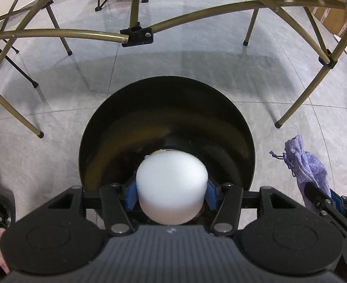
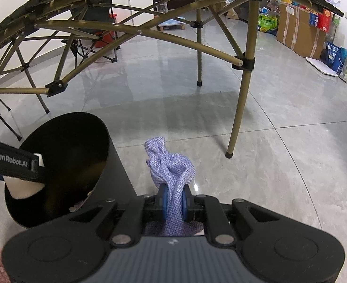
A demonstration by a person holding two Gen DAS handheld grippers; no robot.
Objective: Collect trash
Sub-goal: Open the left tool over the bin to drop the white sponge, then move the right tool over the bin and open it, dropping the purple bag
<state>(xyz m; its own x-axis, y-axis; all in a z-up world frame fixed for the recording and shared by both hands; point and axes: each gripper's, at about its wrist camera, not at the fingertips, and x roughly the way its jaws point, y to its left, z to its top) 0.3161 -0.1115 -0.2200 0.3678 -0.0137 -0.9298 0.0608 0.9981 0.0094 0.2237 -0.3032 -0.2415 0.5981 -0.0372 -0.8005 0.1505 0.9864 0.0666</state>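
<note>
Left wrist view alone shows left claw gripping foam cylinder; right claw pinches purple pouch.

White foam cylinder; black bin; lilac woven pouch; blue pads; grey marbled floor.

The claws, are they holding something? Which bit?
Left claw squeezes the white foam cylinder by its sides, over the black bin. Right claw pinches the purple mesh pouch around its middle.
</note>
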